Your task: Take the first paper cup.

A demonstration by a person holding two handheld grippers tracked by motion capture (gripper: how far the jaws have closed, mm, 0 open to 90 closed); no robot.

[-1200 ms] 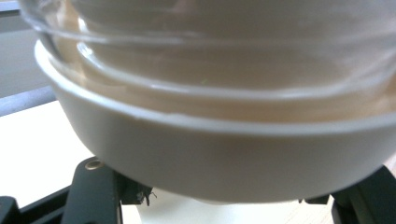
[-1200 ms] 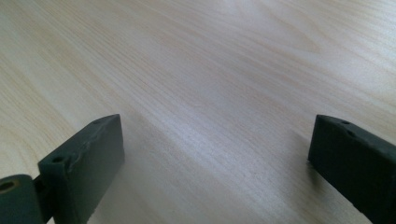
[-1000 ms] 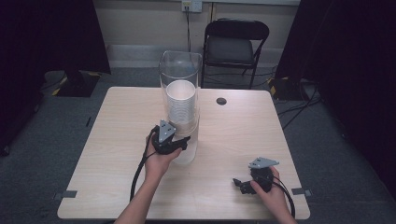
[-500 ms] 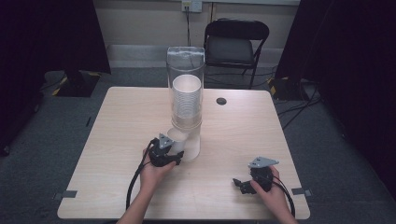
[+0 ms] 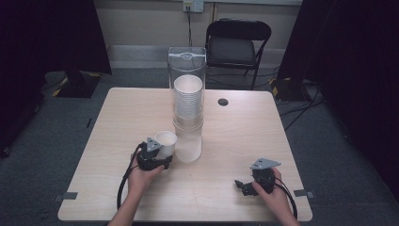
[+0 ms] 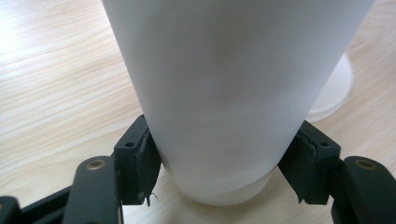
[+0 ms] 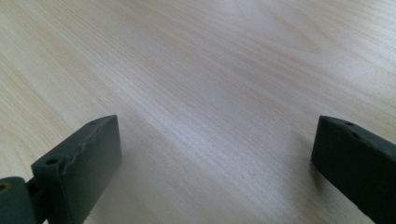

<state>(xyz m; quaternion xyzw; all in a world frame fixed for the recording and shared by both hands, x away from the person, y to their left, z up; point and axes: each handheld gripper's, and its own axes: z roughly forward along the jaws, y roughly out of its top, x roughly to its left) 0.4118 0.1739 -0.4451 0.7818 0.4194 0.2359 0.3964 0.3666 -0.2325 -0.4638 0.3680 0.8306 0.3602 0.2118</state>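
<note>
Left gripper [image 6: 219, 158] is clamped on the lower wall of a white paper cup [image 5: 165, 141], near the front-left of the light wood table [image 5: 108, 136], just beside the clear plastic cup dispenser [image 5: 187, 94]. Cup looks light, thin and crushable: grip low, gently. Right gripper [image 7: 215, 163] is wide open, empty, resting on the table.
</note>
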